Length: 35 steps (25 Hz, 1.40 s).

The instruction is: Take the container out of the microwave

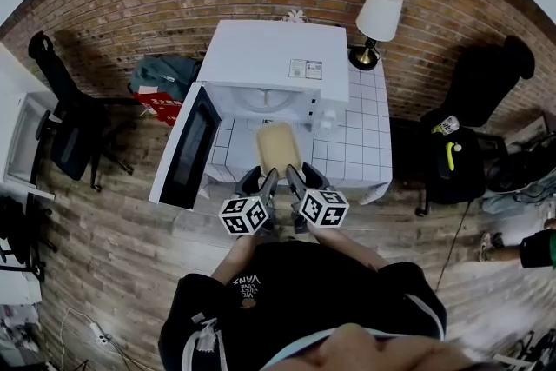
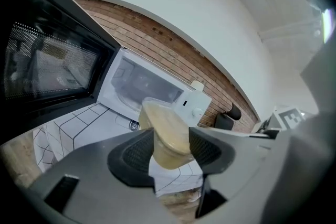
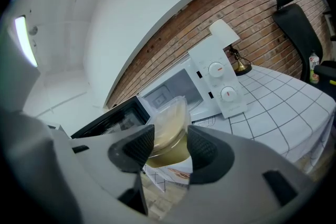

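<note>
Between the pads (image 2: 137, 153) of the left gripper (image 2: 170, 148) sits the near end of the container (image 2: 164, 131), a pale tub with a beige filling. The jaws stand fairly wide but closed on its walls, one pad on each side. The right gripper (image 3: 168, 147) shows the same: its pads (image 3: 202, 147) press on the tub from both sides, so both hands have hold of it at once. From above, the two grippers meet side by side at the tub's near short edge, left on the left corner and right on the right, so neither hand is nearer than the other. From the fingers the tub reaches straight ahead, its long axis pointing away from the person toward the open mouth of the microwave (image 1: 278, 65). It hangs in the air over the tiled table (image 1: 369, 139), just in front of the cavity and outside it, with the door (image 1: 187, 148) swung wide on the left. As I judge it, the lift-out is nearly done — what remains is to set the tub down. Since it is held only at its near end, the far end could dip, so it should be kept level on the way down.
</note>
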Available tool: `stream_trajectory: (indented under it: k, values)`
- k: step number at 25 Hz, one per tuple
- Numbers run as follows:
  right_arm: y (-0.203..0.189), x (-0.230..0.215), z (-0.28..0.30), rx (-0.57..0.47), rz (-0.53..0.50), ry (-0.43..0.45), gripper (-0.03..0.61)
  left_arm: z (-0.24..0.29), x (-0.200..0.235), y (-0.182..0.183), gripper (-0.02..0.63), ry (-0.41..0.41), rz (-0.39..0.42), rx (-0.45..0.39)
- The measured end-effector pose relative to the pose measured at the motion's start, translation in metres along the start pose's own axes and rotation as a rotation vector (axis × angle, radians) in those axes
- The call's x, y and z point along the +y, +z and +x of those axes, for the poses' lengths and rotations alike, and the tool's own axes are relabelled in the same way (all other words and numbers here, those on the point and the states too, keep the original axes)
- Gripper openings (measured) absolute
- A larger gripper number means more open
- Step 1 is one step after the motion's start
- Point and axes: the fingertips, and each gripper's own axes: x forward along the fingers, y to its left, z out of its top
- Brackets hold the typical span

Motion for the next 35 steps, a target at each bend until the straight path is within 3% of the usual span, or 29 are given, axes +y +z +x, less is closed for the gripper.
stream_trajectory:
  k: [13,35]
  values:
    - [0.002,-0.002,-0.014,-0.051,0.026,-0.065,0.192,0.001,-0.012,0.003,0.216,-0.082,0.031,0.031]
    - [-0.032,0.057,-0.011,-0.119,0.065,-0.201,0.190,-0.043,0.029,0.019,0.216,-0.215,0.061,0.115]
